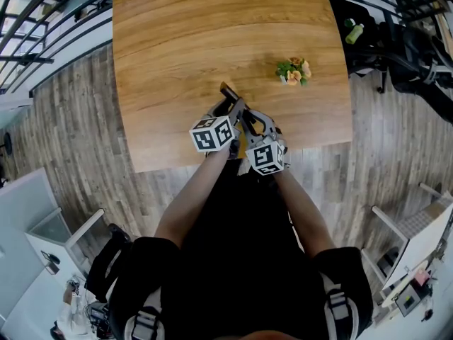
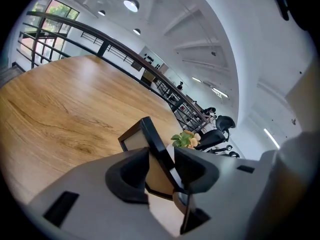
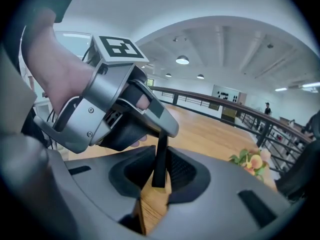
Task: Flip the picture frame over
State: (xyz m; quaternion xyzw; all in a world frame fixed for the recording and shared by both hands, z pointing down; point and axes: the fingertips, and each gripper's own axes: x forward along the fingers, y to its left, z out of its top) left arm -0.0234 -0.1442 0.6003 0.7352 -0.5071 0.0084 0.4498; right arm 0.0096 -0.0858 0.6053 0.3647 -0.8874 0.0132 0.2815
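Observation:
The black picture frame point(image 1: 228, 92) is held up on edge over the front of the wooden table point(image 1: 177, 48). In the left gripper view the frame point(image 2: 150, 134) runs tilted between wide jaws, its pale panel showing. My left gripper point(image 2: 162, 166) is open, with a gap between its left pad and the frame. In the right gripper view a thin black edge of the frame point(image 3: 159, 156) stands upright between the pads of my right gripper point(image 3: 159, 173), which is shut on it. Both grippers point(image 1: 237, 112) meet at the frame, the left one's marker cube point(image 3: 119, 48) just above the right jaws.
A small bunch of orange flowers point(image 1: 294, 71) lies on the table to the right of the frame. The table's front edge point(image 1: 212, 163) is just below the grippers. Off the table's far right are a green bottle point(image 1: 354, 32) and a dark office chair point(image 1: 417, 62).

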